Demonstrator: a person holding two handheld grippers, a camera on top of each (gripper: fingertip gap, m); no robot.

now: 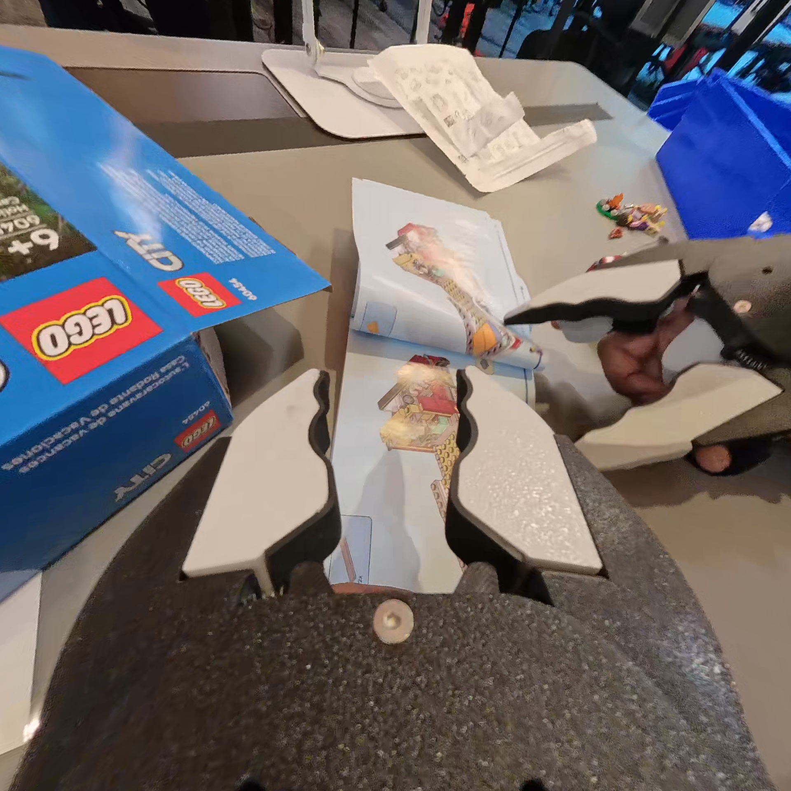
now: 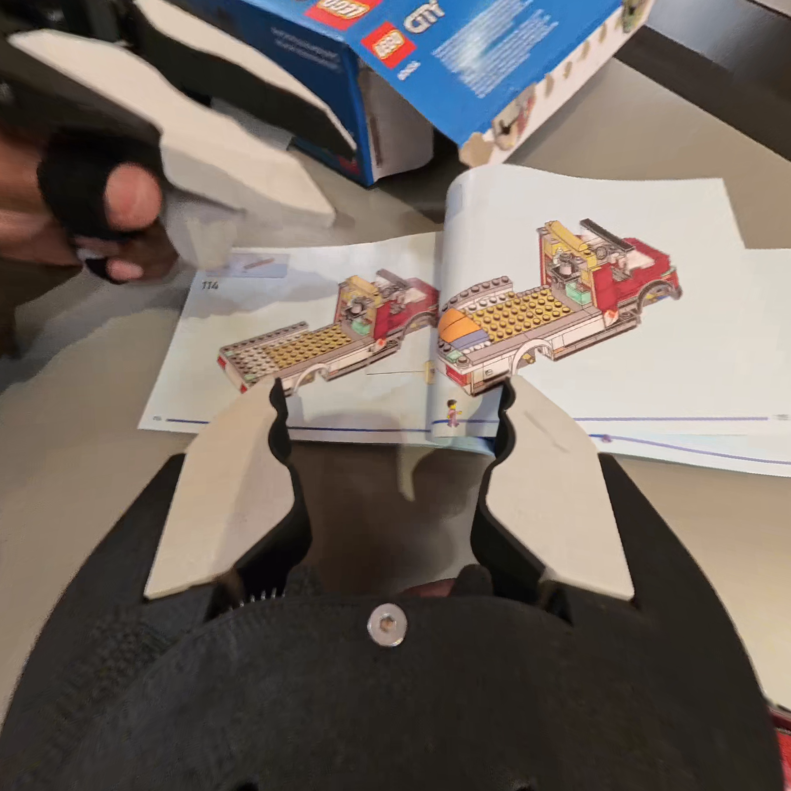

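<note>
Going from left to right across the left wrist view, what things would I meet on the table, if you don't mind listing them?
Blue box → open instruction booklet → right gripper → blue bag.

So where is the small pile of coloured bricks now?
In the left wrist view, the bricks lie far right on the table, beside the blue bag and beyond the booklet.

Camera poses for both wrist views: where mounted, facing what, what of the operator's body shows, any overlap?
Left wrist view: sits behind the left gripper, open, facing down over the open booklet; right gripper and a hand at right.
Right wrist view: behind the right gripper, open, facing the booklet's near edge; left gripper and fingers at upper left.
Shared: booklet, blue box, grey table.
</note>
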